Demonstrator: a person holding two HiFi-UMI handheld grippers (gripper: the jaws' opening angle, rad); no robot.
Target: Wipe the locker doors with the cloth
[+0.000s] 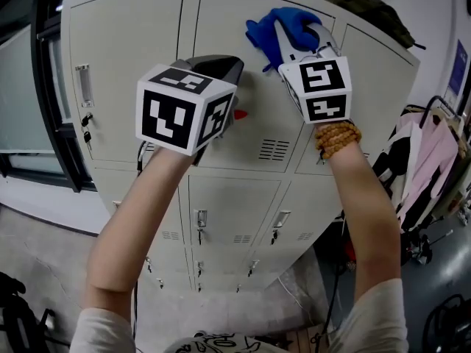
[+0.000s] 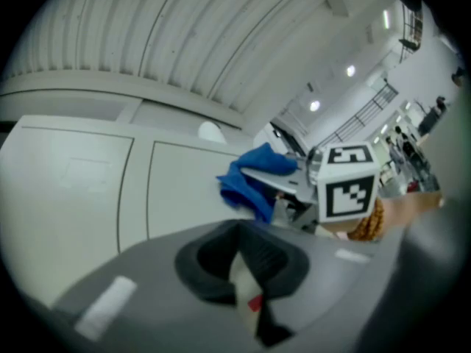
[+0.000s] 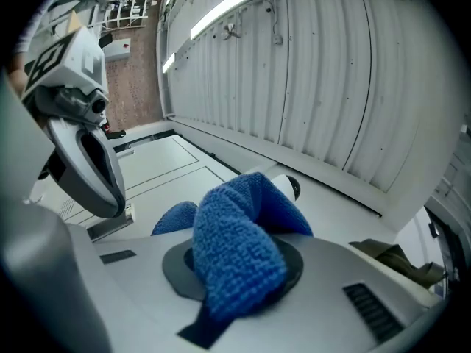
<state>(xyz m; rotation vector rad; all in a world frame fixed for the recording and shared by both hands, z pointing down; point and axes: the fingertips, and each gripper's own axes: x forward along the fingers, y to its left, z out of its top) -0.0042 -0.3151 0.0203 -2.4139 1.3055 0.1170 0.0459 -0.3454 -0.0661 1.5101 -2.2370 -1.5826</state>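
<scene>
Pale grey locker doors fill the head view, with lower rows beneath. A blue cloth is pressed on the upper middle door near its top right corner, and my right gripper is shut on it. In the right gripper view the cloth bulges out of the right gripper. My left gripper hovers before the same door, lower and to the left, shut with nothing in it. From the left gripper view, the cloth shows beyond the left gripper.
Keys hang from the left door's lock and from lower locks. A dark green bag lies on top of the lockers. Clothes on a rack stand at the right, and a dark window frame at the left.
</scene>
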